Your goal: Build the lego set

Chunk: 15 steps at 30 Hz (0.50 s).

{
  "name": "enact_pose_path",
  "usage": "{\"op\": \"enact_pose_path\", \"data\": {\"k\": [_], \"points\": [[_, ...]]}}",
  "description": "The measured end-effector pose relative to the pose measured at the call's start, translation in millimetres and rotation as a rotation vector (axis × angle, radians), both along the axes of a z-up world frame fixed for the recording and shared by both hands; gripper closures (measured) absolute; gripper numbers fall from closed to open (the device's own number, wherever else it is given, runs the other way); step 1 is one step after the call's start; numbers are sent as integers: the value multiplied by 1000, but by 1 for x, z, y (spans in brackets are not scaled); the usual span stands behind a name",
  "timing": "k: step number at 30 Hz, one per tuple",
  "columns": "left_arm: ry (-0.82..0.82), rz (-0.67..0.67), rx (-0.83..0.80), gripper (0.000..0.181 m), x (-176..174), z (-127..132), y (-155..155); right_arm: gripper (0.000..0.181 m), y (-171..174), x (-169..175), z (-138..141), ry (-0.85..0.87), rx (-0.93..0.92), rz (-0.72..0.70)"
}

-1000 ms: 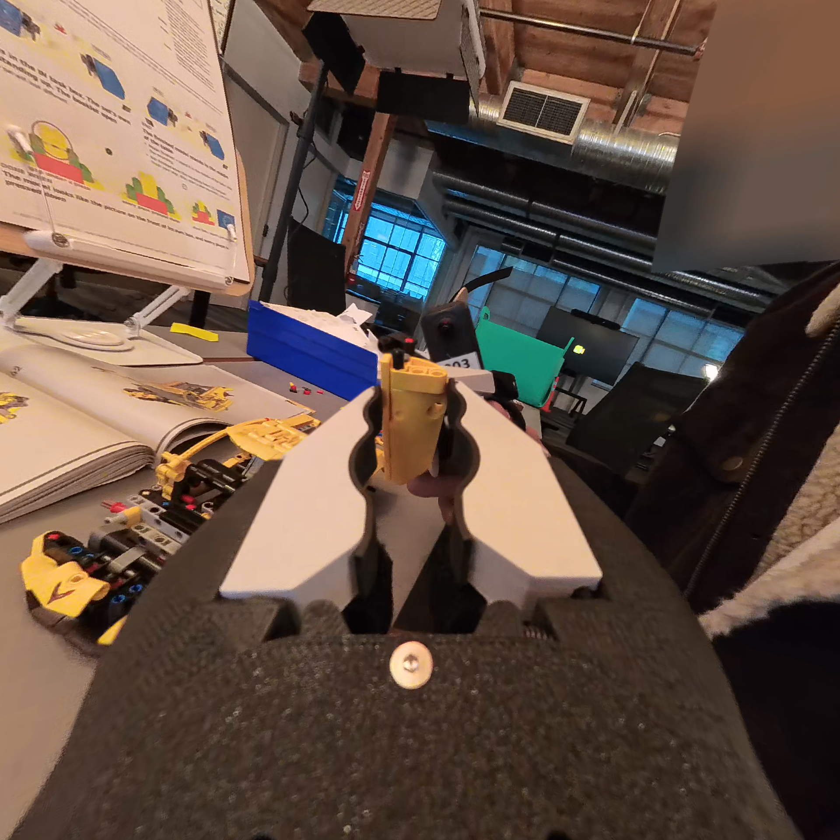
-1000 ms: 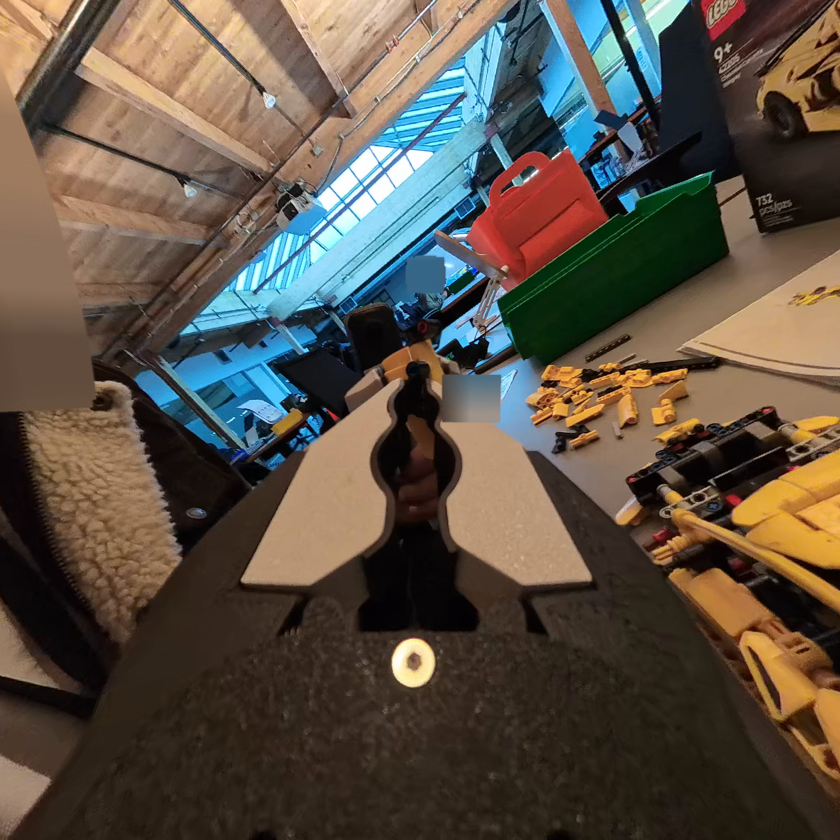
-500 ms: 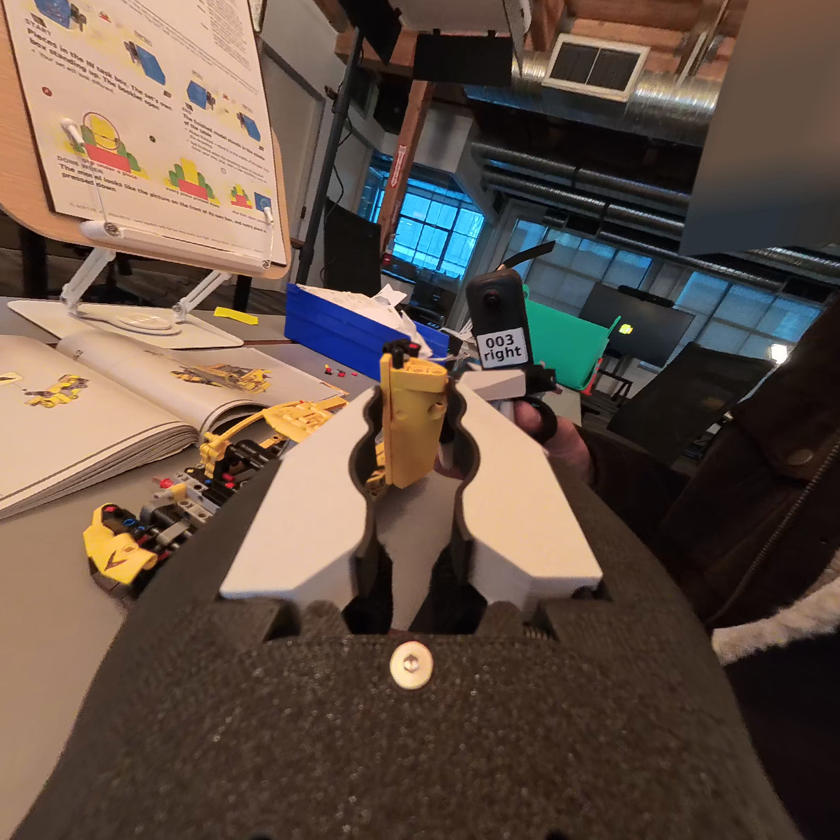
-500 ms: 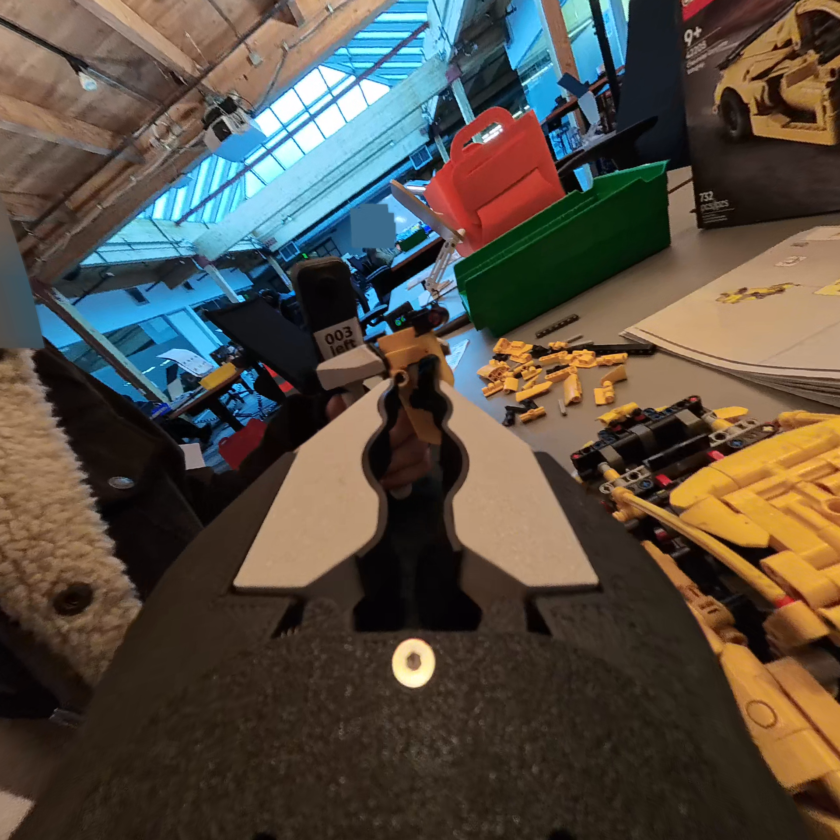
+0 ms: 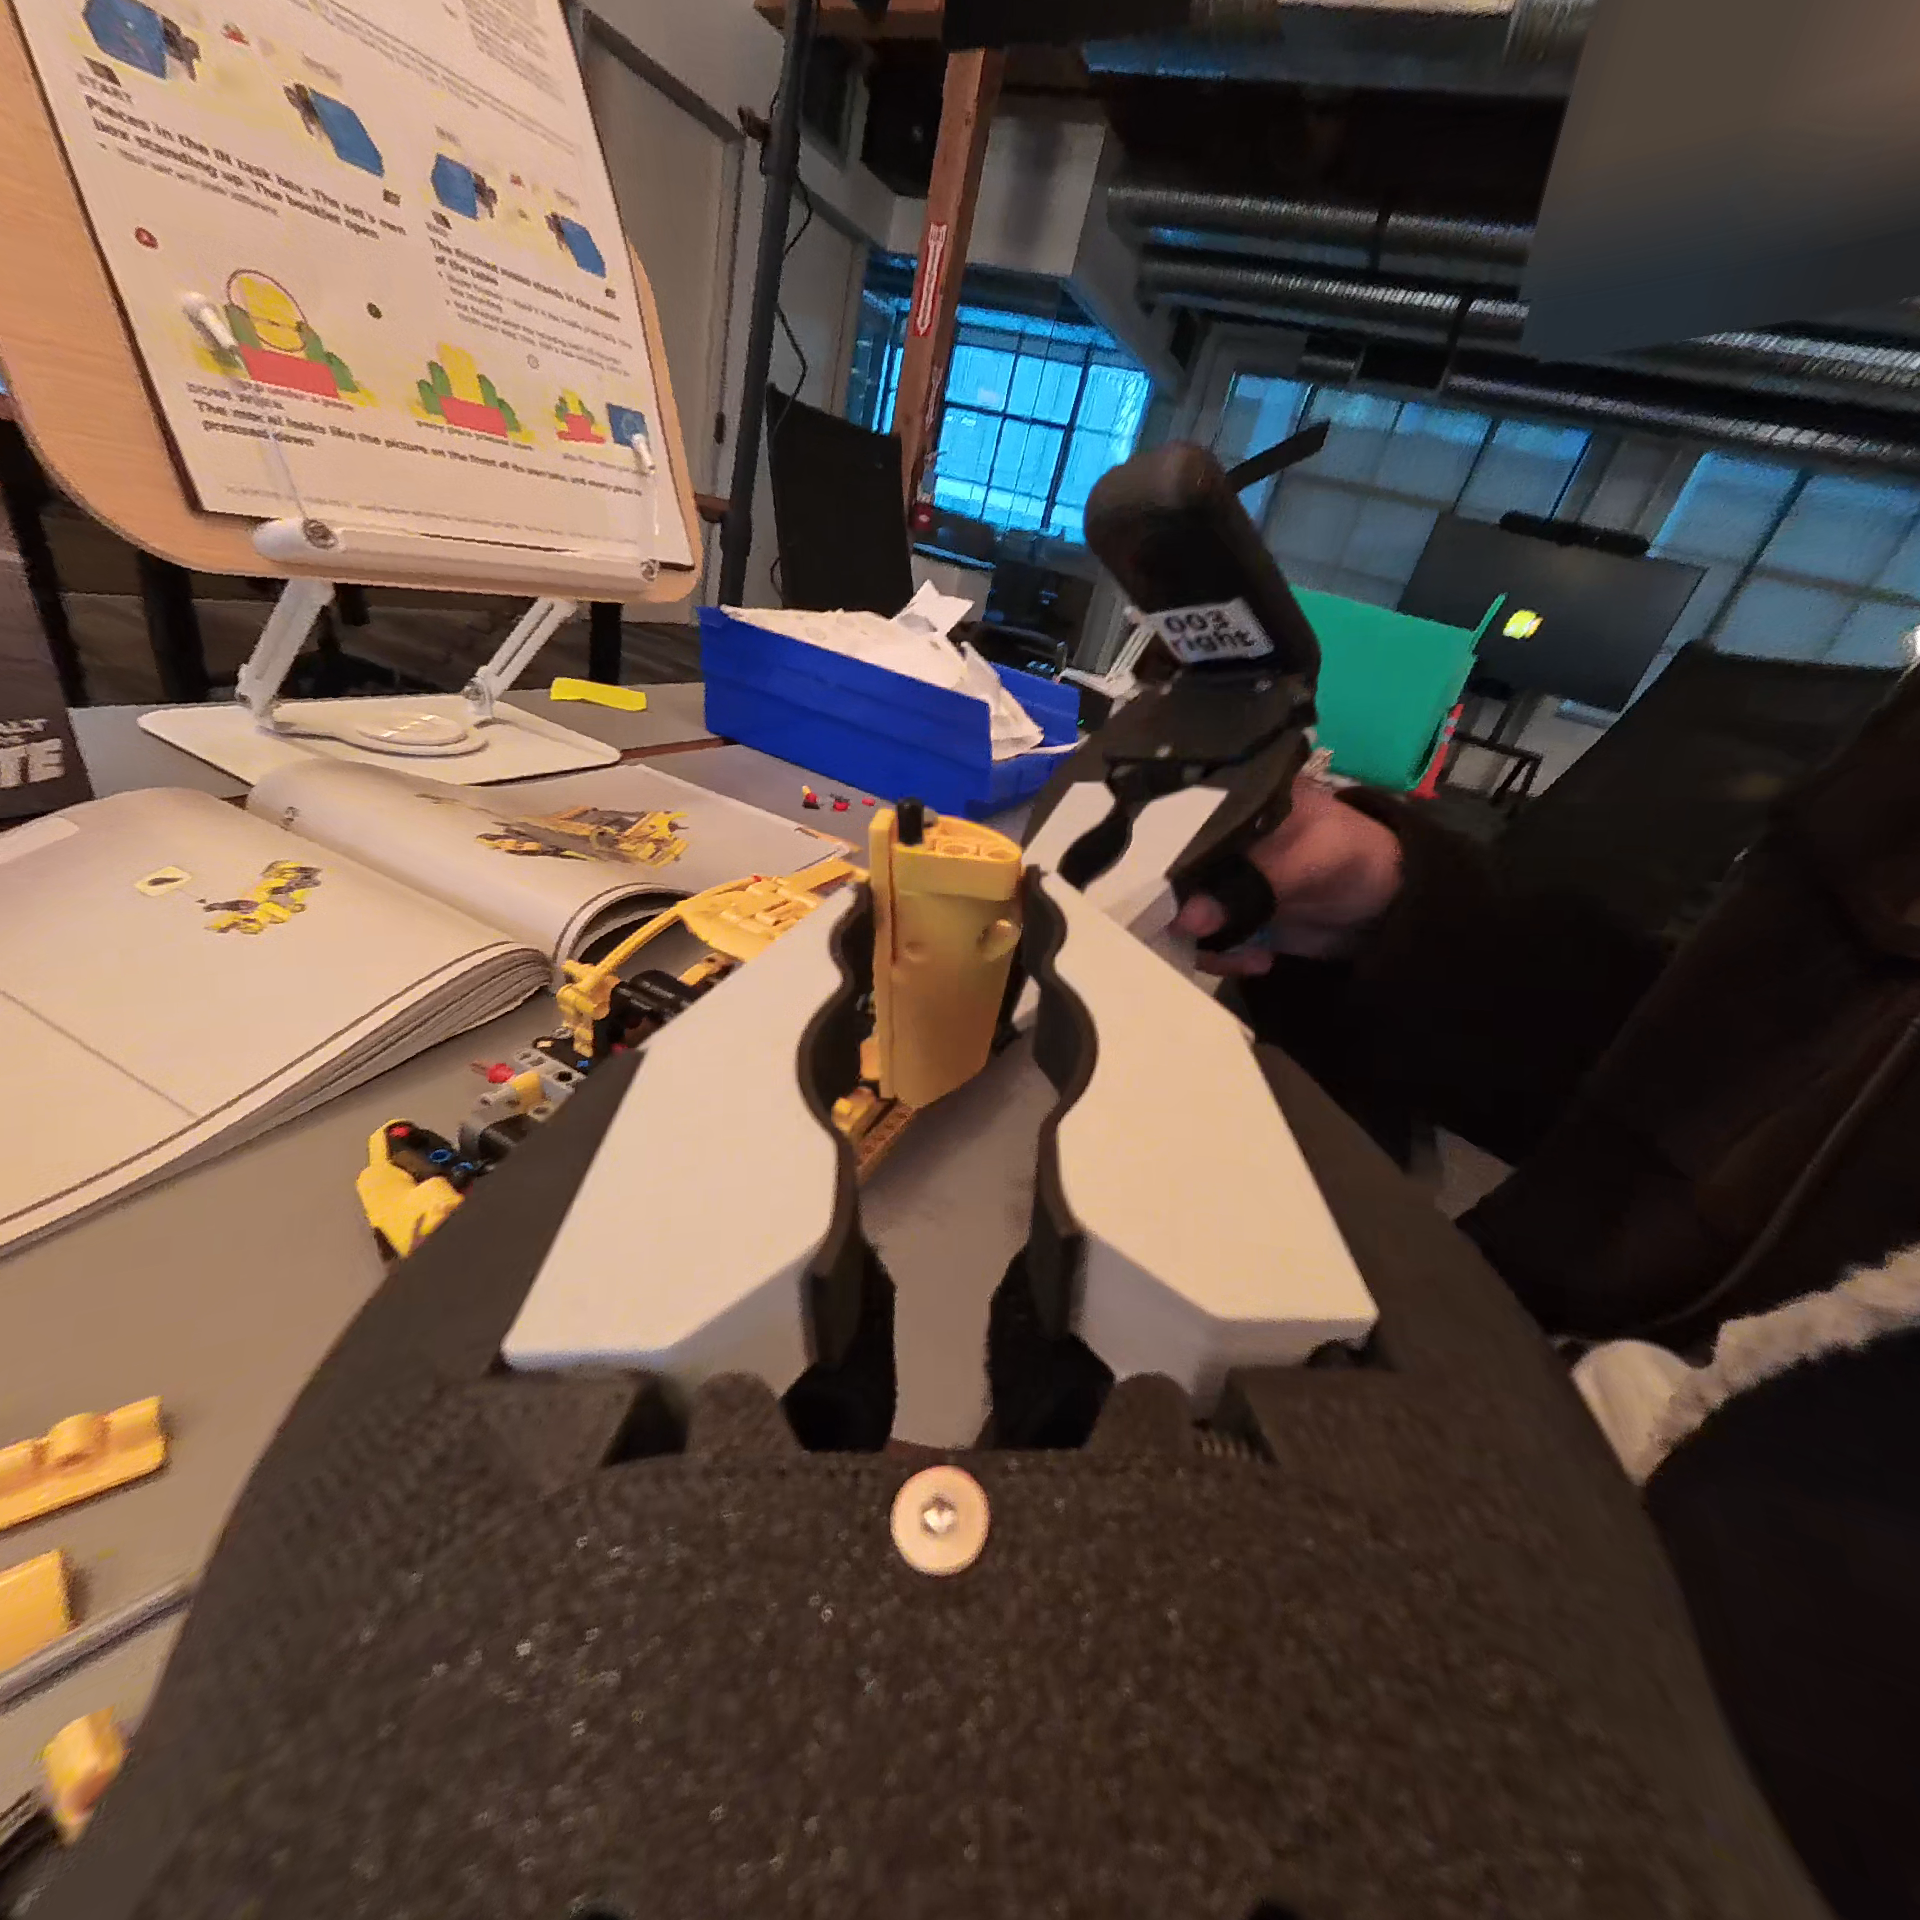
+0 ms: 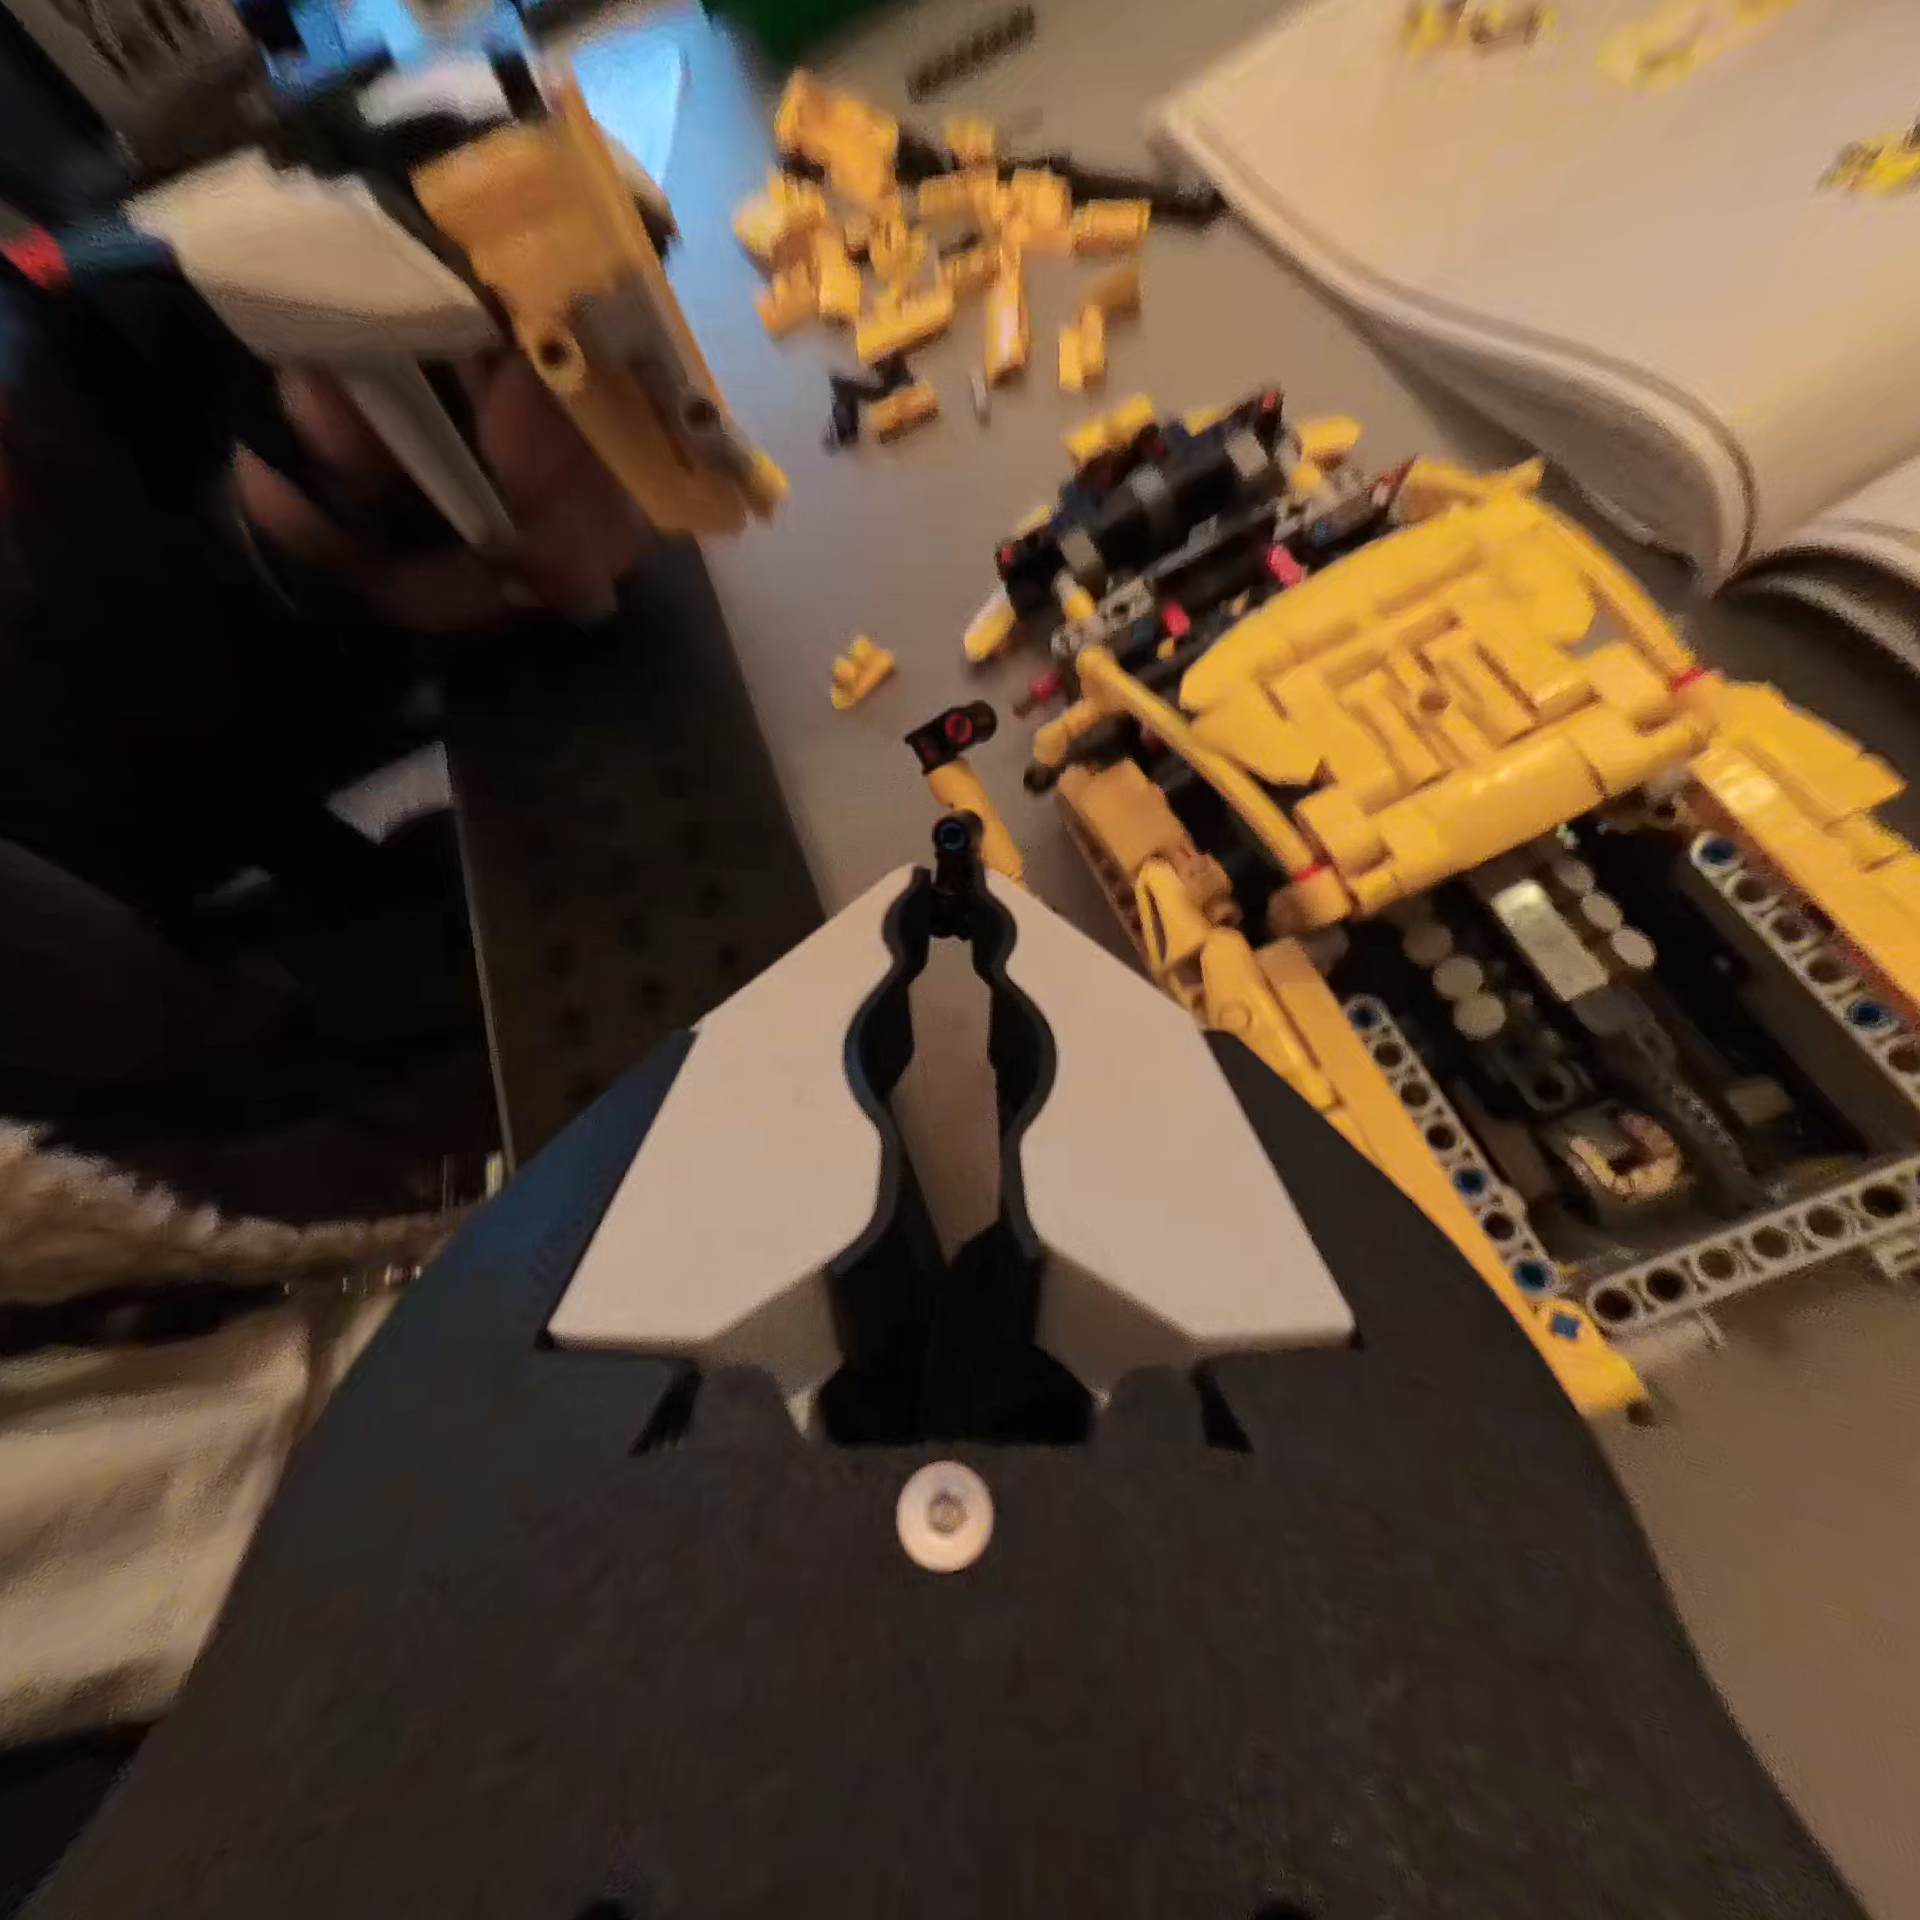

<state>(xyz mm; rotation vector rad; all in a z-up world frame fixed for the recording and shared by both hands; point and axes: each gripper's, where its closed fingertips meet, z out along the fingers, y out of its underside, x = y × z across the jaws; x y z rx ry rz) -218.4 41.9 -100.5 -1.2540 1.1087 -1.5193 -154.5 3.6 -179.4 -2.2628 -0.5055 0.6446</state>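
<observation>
Both grippers had a load. Left gripper (image 5: 940,966) was pinched on a yellow panel (image 5: 940,977), held upright above the table (image 5: 208,1299), a black pin (image 5: 910,816) standing out of the panel's top. Right gripper (image 6: 954,894) was nearly pressed together at the tips, nipping a small black pin (image 6: 954,868) with a blue end.

Half a second earlier the two tools had faced each other, tips close, the right one aimed up at the panel. Since then the right gripper had swung away and tipped down toward the table, so its view, smeared by motion, looked onto the yellow car (image 6: 1434,748), the loose yellow parts (image 6: 914,260) beyond it and the open manual (image 6: 1558,260). The left view showed the right gripper (image 5: 1122,862) just beside the panel, no longer at it. The left gripper had kept its grip throughout.

My reading: the work at the panel had paused, and the right tool was heading to the car or the table, though its aim could not be told.
</observation>
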Motion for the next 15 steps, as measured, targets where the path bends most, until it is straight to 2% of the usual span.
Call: {"op": "enact_pose_path", "data": {"k": [5,7,13,15], "points": [[-12,-17,-70,153,1,-1,3,175,-14,-1,-22,-123,-78,74],[-24,-24,-90,154,0,0,3,175,-13,-6,-25,-100,-70,93],[-47,-44,-153,153,-3,1,5,175,4,-20,-25,-9,128,114],[-53,-51,-168,153,-4,1,5,175,7,-20,-25,-36,166,110]]}}
